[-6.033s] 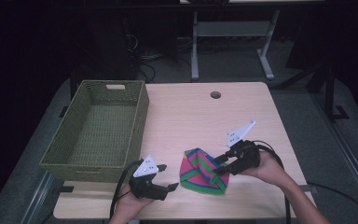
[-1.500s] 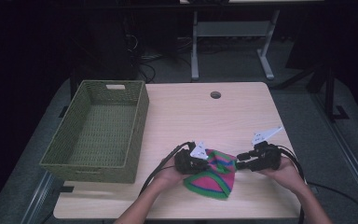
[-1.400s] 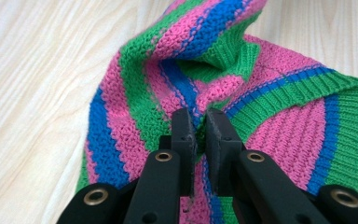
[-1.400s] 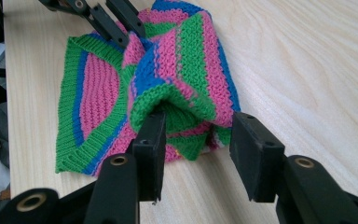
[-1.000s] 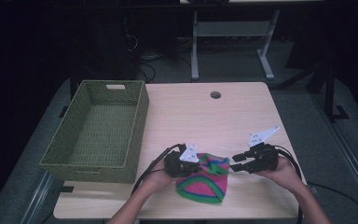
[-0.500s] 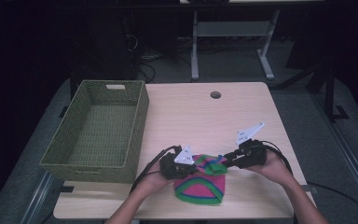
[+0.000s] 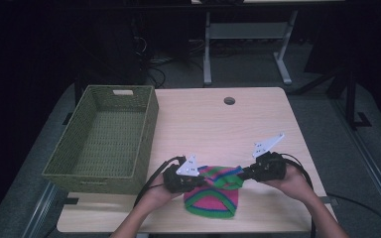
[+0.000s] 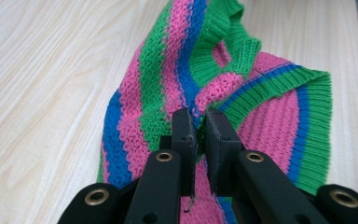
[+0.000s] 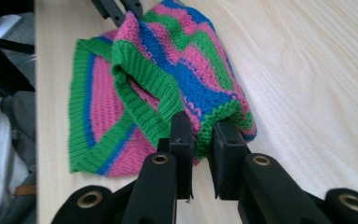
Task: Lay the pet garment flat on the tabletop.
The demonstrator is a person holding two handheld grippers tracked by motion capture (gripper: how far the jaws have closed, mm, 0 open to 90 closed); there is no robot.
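A knitted cloth (image 7: 213, 197) with pink, green and blue stripes lies near the table's front edge, partly folded over itself. My left gripper (image 7: 201, 180) is at its left side. In the left gripper view the gripper (image 8: 200, 133) is shut on a fold of the cloth (image 8: 168, 70). My right gripper (image 7: 243, 174) is at the cloth's right side. Its jaws have just been closing, and in the right gripper view it (image 9: 203, 133) pinches the green edge of the cloth (image 9: 186, 60). The left gripper's fingertips (image 9: 116, 9) show beyond the cloth.
An empty green woven basket (image 7: 151, 124) stands on the left of the wooden table (image 7: 218, 129). A round cable hole (image 7: 229, 100) sits near the far edge. Cables trail from both grippers toward the front edge.
The right gripper has come in from the right to the cloth's edge and closed on it. The cloth is more bunched between the grippers. The left gripper has kept its hold.
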